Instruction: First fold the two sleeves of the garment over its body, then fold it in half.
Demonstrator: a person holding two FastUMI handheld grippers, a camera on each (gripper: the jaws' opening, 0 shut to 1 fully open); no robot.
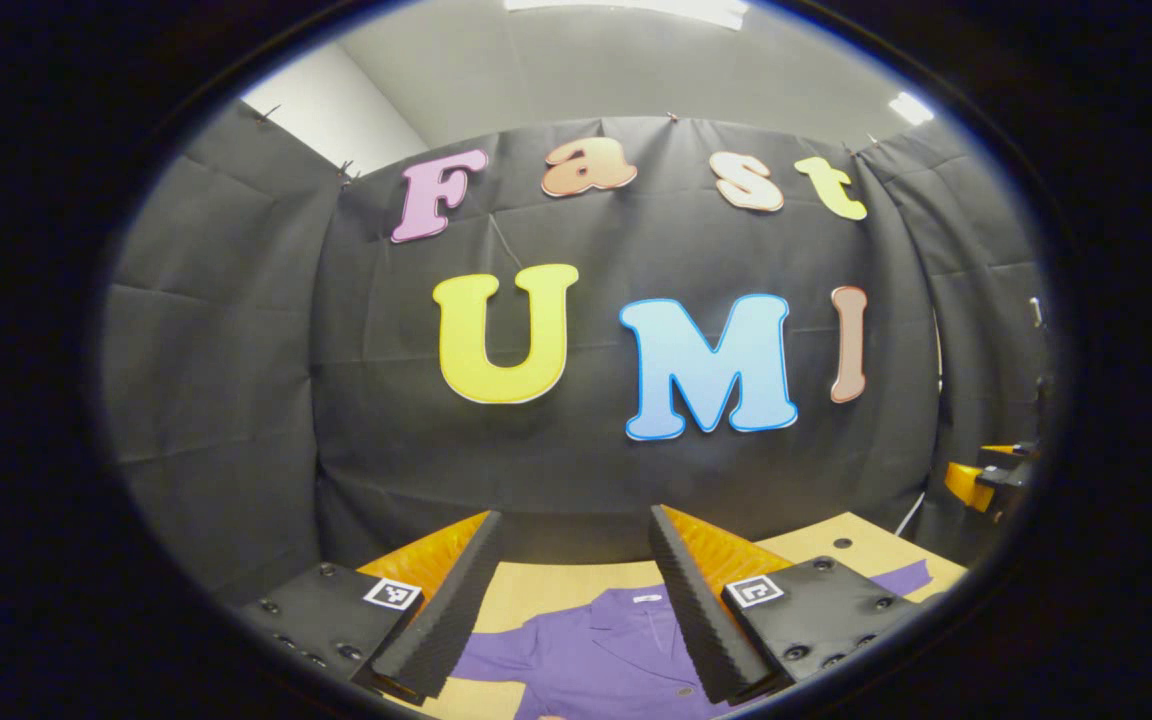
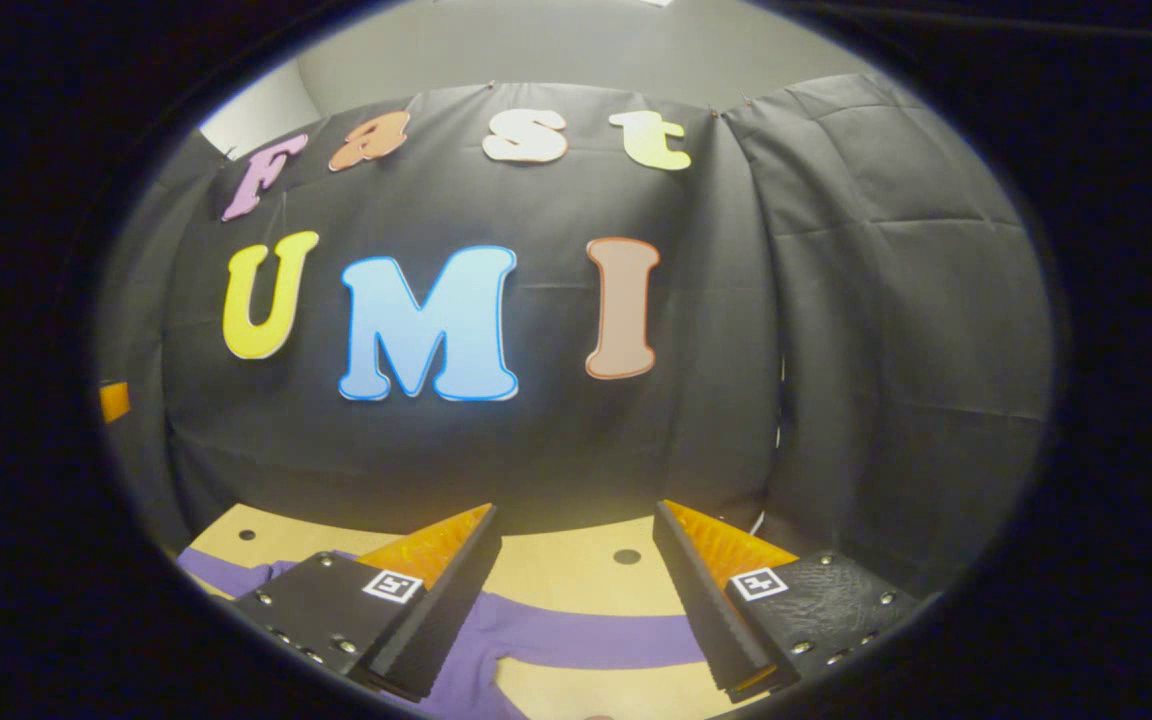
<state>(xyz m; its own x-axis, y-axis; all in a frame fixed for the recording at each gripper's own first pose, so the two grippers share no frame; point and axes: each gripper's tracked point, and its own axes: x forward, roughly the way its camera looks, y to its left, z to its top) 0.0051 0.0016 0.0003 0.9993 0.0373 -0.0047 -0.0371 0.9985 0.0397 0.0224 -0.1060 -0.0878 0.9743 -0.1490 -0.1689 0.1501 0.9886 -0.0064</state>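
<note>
In the left gripper view, the left gripper (image 1: pixel 574 585) has its jaws spread wide and empty at bottom centre, above a purple shirt (image 1: pixel 596 650) lying on the wooden worktop (image 1: pixel 876 545). In the right gripper view, the right gripper (image 2: pixel 576 590) is likewise wide open and empty at bottom centre, with a purple sleeve (image 2: pixel 576 635) stretched across the worktop beneath.

The left gripper (image 1: pixel 576 560) is held level, pointing forward, and its two ribbed, wedge-shaped fingers (image 1: pixel 451 610) are spread wide apart, with nothing gripped. The right gripper (image 2: pixel 576 555) is held the same way, its fingers (image 2: pixel 706 600) also parted
</note>
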